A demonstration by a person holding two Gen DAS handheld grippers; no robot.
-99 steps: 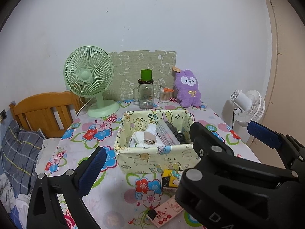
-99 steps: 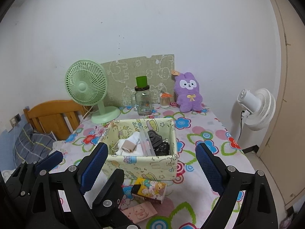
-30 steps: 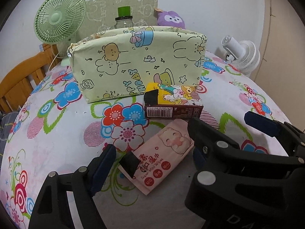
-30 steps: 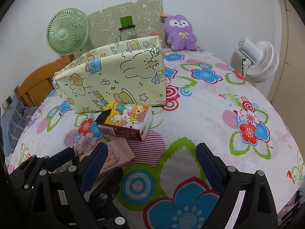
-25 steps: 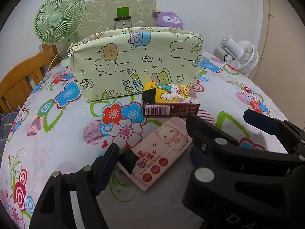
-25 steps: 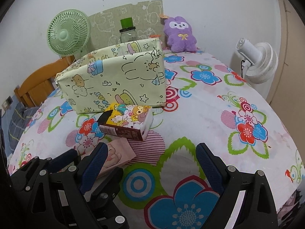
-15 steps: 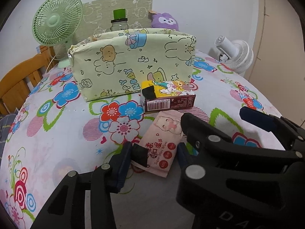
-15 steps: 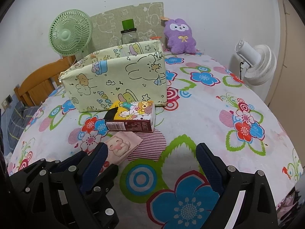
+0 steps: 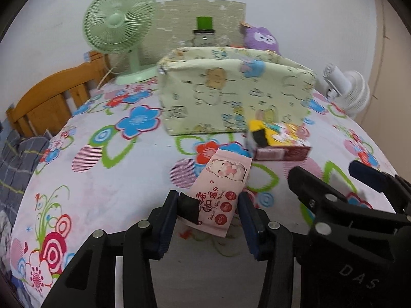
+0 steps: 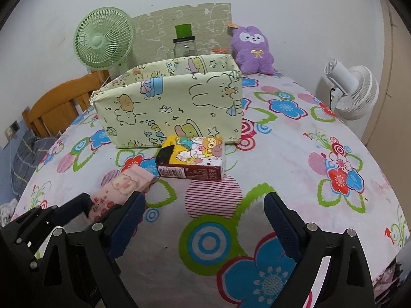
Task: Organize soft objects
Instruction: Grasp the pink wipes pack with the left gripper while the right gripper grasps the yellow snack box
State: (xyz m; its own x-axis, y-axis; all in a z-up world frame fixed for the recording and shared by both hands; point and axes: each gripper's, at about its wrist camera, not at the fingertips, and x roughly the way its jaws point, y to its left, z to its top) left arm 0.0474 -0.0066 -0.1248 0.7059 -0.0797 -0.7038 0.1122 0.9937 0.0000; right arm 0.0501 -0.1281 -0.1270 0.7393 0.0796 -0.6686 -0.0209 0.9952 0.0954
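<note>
A pink pack of mini wipes lies on the flowered tablecloth; it also shows in the right wrist view. My left gripper has closed on the pack's near end, fingers touching both sides. A yellow and maroon cartoon tissue box sits just behind it, also seen in the right wrist view. The pale green fabric storage box stands behind that. My right gripper is open and empty, low over the tablecloth, to the right of the left one.
At the back stand a green desk fan, a glass jar with a green lid and a purple plush rabbit. A white fan stands off the table's right. A wooden chair is at the left.
Both grippers came down from above the box to table level. My left gripper moved in and narrowed around the pink wipes pack, which turned lengthwise between the fingers.
</note>
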